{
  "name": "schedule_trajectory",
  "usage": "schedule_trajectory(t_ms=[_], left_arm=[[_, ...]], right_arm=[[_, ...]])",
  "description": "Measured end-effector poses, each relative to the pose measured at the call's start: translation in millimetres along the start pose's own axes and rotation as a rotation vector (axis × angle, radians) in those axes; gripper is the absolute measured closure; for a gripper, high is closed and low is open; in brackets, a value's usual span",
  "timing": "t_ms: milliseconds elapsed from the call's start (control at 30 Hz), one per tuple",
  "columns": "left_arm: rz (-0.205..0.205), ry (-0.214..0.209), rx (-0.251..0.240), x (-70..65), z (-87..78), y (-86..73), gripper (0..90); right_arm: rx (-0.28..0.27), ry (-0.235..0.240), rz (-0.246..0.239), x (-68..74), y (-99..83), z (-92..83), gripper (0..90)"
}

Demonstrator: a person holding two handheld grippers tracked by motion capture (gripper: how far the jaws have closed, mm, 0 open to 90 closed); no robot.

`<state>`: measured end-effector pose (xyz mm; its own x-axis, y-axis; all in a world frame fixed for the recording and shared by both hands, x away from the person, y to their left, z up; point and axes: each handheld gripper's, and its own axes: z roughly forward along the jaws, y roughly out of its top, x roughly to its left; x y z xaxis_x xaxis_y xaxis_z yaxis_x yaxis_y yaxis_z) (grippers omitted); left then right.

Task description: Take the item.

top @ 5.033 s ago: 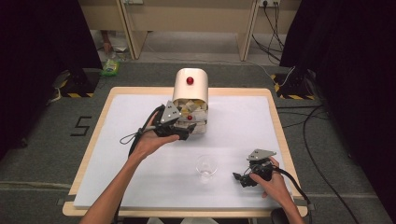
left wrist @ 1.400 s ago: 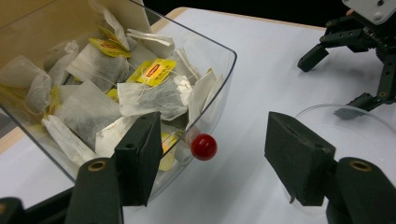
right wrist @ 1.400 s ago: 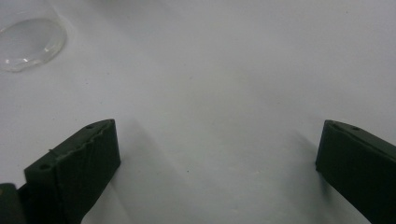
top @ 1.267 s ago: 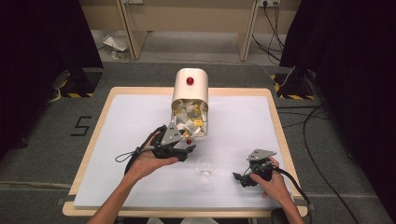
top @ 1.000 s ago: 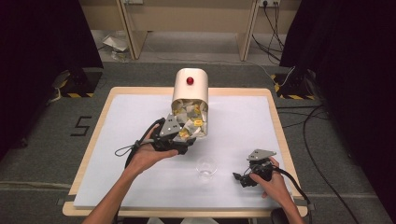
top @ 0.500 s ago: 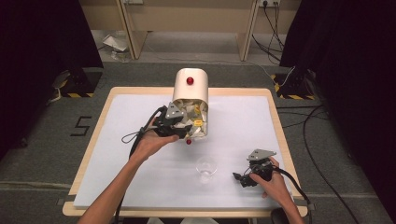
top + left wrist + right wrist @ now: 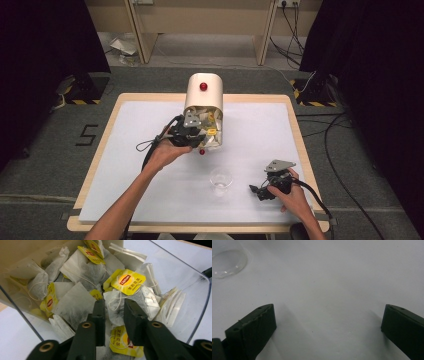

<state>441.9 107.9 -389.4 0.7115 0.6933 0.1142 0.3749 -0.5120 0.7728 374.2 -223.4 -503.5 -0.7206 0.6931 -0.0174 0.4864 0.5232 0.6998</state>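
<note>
A cream dispenser with a red knob stands at the back of the table, its clear front bin heaped with Lipton tea bags. My left gripper reaches into that bin. Its jaws have just been closing, and they stand a narrow gap apart on either side of a white tea bag with a yellow tag. I cannot see the pads pressing on it. My right gripper rests on the table at the front right, wide open with nothing between its jaws. A small clear glass cup stands just left of it.
The white table top has a wooden rim. A small red object lies just below the bin's front. Cables run from both grippers. Black curtains and cabling line the floor at the right.
My left hand has moved from near the glass cup up and back into the tea bag bin, and its jaws have narrowed. The right hand has stayed still.
</note>
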Motion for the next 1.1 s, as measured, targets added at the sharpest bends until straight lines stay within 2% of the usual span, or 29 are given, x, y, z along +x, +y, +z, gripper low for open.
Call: schedule_trajectory(t_ms=[267, 667, 1100], left_arm=[[0.033, 0.021, -0.038, -3.0, -6.6, 2.7, 84.5], [0.086, 0.045, -0.128, -6.8, -39.1, 20.5, 86.3], [0.085, 0.001, -0.184, -14.1, -61.6, 24.0, 86.1]], right_arm=[[0.0, -0.001, -0.001, 0.1, -0.1, -0.1, 0.4], [0.001, -0.001, 0.001, 0.2, 0.0, -0.1, 0.3], [0.002, -0.001, 0.001, 0.3, -0.1, -0.2, 0.4]])
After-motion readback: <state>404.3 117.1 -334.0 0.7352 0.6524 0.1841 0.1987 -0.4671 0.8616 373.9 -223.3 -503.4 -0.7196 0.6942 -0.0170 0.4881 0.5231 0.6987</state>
